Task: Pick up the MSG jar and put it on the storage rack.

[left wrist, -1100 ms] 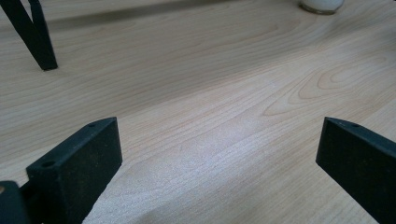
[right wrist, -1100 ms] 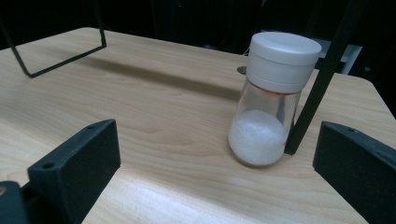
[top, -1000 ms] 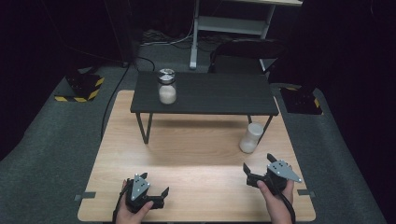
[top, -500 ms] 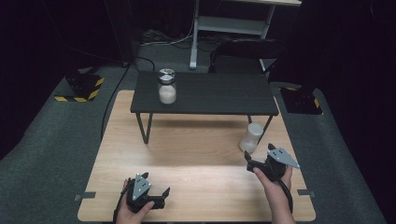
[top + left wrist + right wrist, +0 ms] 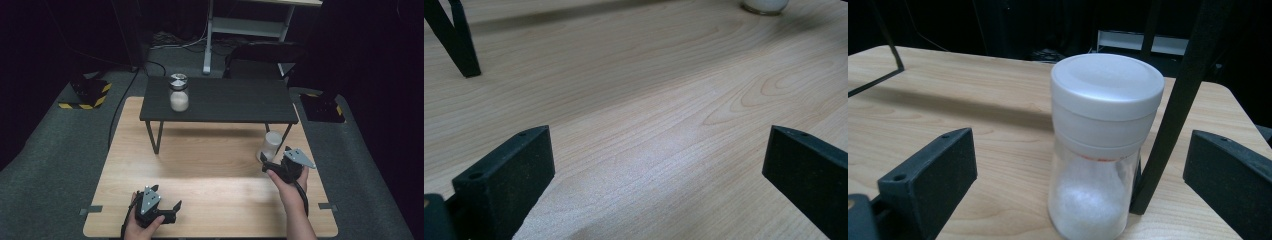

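Right tongs [image 5: 272, 167] spread wide, jaws either side of a lidded shaker jar [image 5: 1103, 150] without touching. Jar upright on the wooden tabletop [image 5: 210, 170], white powder in its lower part, just beside the right front leg of a small black table [image 5: 225, 102]. Left tongs [image 5: 167, 210] also wide, low over bare wood near the front edge. Second jar [image 5: 178, 93] atop the black table.
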`<state>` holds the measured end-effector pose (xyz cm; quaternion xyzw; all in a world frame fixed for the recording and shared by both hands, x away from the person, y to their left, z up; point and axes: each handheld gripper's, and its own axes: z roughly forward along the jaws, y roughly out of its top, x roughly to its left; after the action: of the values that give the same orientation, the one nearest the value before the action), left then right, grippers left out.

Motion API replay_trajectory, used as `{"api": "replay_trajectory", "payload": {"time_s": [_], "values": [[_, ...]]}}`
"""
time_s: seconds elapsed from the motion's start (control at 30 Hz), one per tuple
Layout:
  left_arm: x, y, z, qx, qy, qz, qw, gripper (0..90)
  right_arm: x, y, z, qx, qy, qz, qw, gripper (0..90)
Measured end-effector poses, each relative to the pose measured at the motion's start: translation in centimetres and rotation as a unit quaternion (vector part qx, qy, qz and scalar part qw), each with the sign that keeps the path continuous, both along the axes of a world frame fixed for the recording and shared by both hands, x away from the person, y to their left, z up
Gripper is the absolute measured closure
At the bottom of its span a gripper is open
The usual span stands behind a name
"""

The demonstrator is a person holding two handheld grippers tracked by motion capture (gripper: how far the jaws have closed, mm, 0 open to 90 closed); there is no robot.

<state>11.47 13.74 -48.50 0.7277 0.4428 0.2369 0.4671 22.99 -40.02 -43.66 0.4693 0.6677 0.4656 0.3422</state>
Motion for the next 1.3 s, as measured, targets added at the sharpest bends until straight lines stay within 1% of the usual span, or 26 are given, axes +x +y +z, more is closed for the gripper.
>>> {"api": "replay_trajectory", "payload": {"time_s": [0.07,0.17,0.33,0.37,0.5,0.53,0.57,0.63,0.9,0.93,1.1,1.3], "values": [[0.0,0.1,0.0,-0.003,0.000,0.000,1.0000,0.3,0.3,0.1,-0.2,-0.004,-0.005,-0.003,1.0000,1.5],[0.0,0.1,0.0,-0.006,0.002,0.002,1.0000,0.3,0.6,0.2,-0.3,-0.004,-0.007,-0.006,0.9999,2.9],[0.0,0.3,-0.1,-0.009,0.002,0.003,1.0000,0.3,1.4,0.4,-0.6,0.001,-0.010,-0.013,0.9999,9.2],[0.0,0.3,-0.1,-0.009,0.002,0.003,0.9999,0.3,1.5,0.5,-0.7,0.000,-0.012,-0.015,0.9998,12.0],[0.0,0.3,-0.1,-0.010,0.002,0.004,0.9999,0.3,1.8,0.7,-0.8,0.000,-0.013,-0.019,0.9997,14.5],[0.0,0.3,-0.1,-0.010,0.002,0.004,0.9999,0.3,1.9,0.8,-0.9,0.001,-0.017,-0.023,0.9996,17.1],[0.0,0.3,-0.1,-0.011,0.002,0.005,0.9999,0.3,2.0,0.8,-0.9,0.002,-0.018,-0.026,0.9995,17.8],[0.0,0.3,-0.1,-0.011,0.002,0.005,0.9999,0.3,2.1,0.9,-0.9,0.006,-0.020,-0.029,0.9994,22.2],[0.0,0.4,-0.2,-0.012,0.001,0.004,0.9999,0.3,2.5,1.8,-1.1,-0.001,-0.025,-0.038,0.9990,28.8],[0.0,0.4,-0.2,-0.012,0.001,0.004,0.9999,0.3,2.6,2.1,-1.2,-0.001,-0.025,-0.043,0.9988,33.2],[0.0,0.5,-0.1,-0.013,0.002,0.004,0.9999,0.3,2.7,2.1,-1.4,0.000,-0.027,-0.045,0.9986,34.0],[0.0,0.3,-0.1,-0.010,0.002,0.005,0.9999,0.3,2.7,1.9,-1.3,-0.001,-0.026,-0.042,0.9988,34.4]]}}
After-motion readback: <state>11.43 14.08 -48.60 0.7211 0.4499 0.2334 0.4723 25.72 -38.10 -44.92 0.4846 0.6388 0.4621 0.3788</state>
